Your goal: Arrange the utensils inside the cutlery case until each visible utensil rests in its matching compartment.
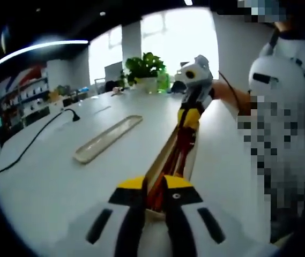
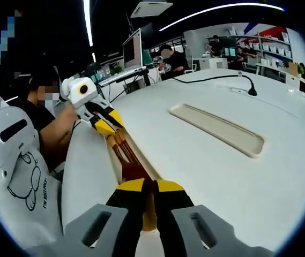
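A long, narrow beige cutlery case (image 1: 169, 155) lies along the white table, with reddish-brown utensils (image 1: 181, 147) lengthwise inside it. My left gripper (image 1: 155, 187) is shut on the near end of the case, its yellow-tipped jaws pressed to either side. My right gripper (image 1: 190, 115) comes in from the far end and grips the case there. In the right gripper view the same case (image 2: 121, 170) and utensils (image 2: 131, 160) run from my right gripper (image 2: 150, 188), shut on the case's end, up to my left gripper (image 2: 107, 124). How the utensils are sorted is hidden.
A flat beige lid or tray (image 1: 109, 138) (image 2: 216, 128) lies apart on the table. A black cable (image 1: 34, 140) crosses the table (image 1: 56, 182). A potted plant (image 1: 144, 68) stands at the far end. A person's arm (image 1: 235, 96) reaches in beside the case.
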Demonstrator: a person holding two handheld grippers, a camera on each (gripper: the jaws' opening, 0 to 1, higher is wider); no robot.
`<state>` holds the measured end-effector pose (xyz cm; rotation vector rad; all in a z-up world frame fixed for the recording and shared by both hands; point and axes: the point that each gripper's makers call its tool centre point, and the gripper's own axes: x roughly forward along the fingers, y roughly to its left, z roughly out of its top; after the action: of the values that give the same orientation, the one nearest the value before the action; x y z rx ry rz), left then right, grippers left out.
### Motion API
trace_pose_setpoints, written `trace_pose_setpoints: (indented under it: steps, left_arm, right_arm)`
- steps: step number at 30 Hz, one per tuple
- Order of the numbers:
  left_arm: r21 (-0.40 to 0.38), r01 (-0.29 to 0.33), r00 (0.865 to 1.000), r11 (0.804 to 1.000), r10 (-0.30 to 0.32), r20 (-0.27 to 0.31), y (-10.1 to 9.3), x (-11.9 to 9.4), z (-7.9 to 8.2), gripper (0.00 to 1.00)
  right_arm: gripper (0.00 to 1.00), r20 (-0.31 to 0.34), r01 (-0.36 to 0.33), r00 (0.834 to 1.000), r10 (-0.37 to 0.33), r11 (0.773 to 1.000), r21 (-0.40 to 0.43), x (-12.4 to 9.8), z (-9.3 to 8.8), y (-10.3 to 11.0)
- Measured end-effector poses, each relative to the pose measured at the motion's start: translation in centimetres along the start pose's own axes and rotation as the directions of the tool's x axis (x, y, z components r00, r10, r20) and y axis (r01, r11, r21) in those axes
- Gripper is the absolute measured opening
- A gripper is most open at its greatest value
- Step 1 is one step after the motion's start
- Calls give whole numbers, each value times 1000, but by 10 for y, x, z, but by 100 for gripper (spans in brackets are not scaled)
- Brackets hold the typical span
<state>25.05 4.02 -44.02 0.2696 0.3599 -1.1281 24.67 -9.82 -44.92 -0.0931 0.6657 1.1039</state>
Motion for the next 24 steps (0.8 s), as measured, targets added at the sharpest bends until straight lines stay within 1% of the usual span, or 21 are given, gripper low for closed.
trace_pose_setpoints:
  steps: [7, 9, 10, 13, 15, 18, 21, 22, 24]
  left_arm:
    - [-6, -7, 1000, 1000, 7, 6, 3, 1, 0, 12]
    - [6, -12, 1000, 1000, 12, 7, 3, 0, 1, 13]
    - [9, -17, 1000, 1000, 17, 12, 3, -2, 2, 13]
    - [-12, -48, 998, 999, 48, 47, 10, -9, 8, 14]
    - [-32, -66, 995, 997, 69, 78, 14, -14, 13, 14]
    - [-67, -91, 987, 994, 99, 125, 19, -22, 21, 14]
    - [-84, -128, 978, 988, 140, 153, 25, -28, 26, 14]
    - [-90, -138, 975, 986, 152, 163, 27, -30, 28, 14]
    - [-118, -159, 966, 980, 179, 186, 31, -34, 32, 14]
  right_arm:
    - [4, -3, -3, 1000, 3, 1000, 1, 1, 0, 0]
    - [4, -2, -2, 1000, 2, 1000, -4, 1, 0, 0]
    - [4, 0, 1, 1000, -1, 1000, -7, 0, 1, 0]
    - [4, 18, 2, 1000, -1, 1000, -9, -4, 5, -1]
    - [4, 38, -4, 999, 4, 1000, -3, -7, 9, -1]
    - [4, 89, -15, 996, 14, 1000, 18, -15, 19, -3]
    - [4, 143, 12, 990, -17, 999, 38, -25, 28, -14]
    - [4, 172, 27, 985, -34, 999, 44, -28, 33, -19]
    - [4, 197, 45, 979, -57, 997, 61, -34, 37, -26]
